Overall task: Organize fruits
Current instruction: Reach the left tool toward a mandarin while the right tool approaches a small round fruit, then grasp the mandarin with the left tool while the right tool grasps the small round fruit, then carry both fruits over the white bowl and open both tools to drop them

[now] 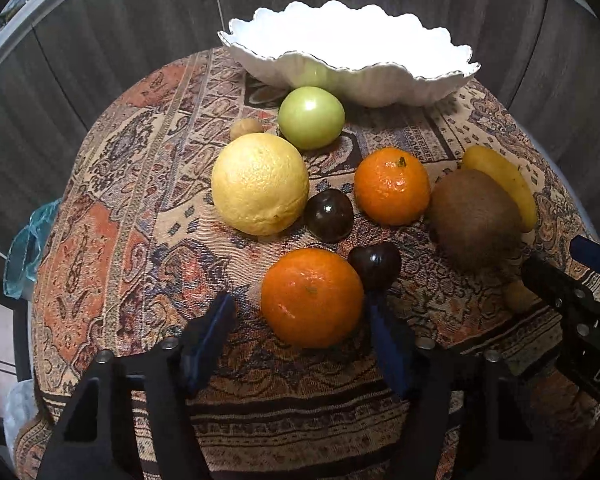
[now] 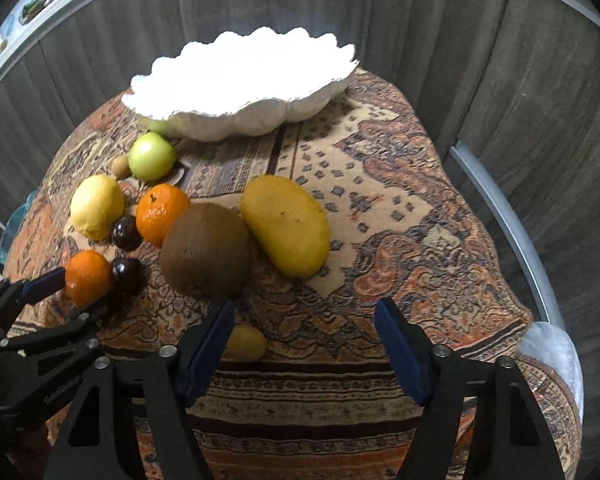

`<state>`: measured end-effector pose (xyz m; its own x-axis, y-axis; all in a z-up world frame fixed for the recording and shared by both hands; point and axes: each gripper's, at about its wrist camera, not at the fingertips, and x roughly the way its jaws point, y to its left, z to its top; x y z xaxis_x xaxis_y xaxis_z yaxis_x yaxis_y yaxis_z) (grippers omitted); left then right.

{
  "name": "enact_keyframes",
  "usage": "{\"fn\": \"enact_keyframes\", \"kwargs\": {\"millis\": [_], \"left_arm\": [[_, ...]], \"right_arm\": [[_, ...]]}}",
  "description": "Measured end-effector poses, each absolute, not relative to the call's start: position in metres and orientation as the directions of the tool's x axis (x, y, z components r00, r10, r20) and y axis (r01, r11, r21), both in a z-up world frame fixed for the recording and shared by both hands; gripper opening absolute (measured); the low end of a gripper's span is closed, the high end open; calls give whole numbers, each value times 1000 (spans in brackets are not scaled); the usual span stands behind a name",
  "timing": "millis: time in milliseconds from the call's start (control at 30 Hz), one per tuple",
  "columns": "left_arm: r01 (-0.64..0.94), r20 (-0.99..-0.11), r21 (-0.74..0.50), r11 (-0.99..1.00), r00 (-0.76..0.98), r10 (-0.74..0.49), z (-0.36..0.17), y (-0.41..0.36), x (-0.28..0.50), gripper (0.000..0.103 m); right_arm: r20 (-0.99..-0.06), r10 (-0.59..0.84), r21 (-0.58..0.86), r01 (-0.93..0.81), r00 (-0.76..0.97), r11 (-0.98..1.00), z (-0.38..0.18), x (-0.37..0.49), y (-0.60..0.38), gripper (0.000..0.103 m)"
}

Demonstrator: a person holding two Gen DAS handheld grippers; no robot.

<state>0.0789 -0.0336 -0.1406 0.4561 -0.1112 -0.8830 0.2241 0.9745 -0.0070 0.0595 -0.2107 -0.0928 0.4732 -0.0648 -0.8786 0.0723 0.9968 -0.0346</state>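
Observation:
My left gripper (image 1: 300, 300) stands open around the near tangerine (image 1: 312, 298); its right pad is at the peel and a gap shows at the left pad. My right gripper (image 2: 306, 308) is open over bare cloth, in front of the kiwi (image 2: 204, 248) and the yellow mango (image 2: 286, 224). A small yellow fruit (image 2: 244, 342) lies by its left finger. Farther back lie two dark plums (image 1: 328, 216), a second tangerine (image 1: 392, 186), a big lemon (image 1: 260, 184) and a green apple (image 1: 311, 117). The white scalloped bowl (image 1: 340, 80) stands at the back.
A patterned cloth (image 2: 380, 208) covers the small round table, which drops off on all sides. Grey panelled walls close in behind. A walnut (image 1: 247, 128) sits beside the apple. A blue-green plastic bag (image 1: 28, 248) hangs off the left edge.

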Motion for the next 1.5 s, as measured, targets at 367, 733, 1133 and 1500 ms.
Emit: {"fn": "enact_keyframes", "kwargs": {"millis": [367,733,1133,1500], "left_arm": [[258,-871,-30,966,467,-152,-140,-35,83,45],[220,-864,-30,975,485,-137,-132,-20,72,44],[190,-846,-3,982,523,-104,-118,-9,59,44],[206,-783,-26,978,604,-148,-63,-18,76,44]], "right_arm": [[-887,-46,-23,55,460,998,-97,61,-207,64],[-897,-2,-8,-10,443,1000,-103,58,-192,45],[-899,47,18,-72,435,997,-104,50,-177,24],[-842,41,14,-53,539,998,-56,52,-182,24]]}}
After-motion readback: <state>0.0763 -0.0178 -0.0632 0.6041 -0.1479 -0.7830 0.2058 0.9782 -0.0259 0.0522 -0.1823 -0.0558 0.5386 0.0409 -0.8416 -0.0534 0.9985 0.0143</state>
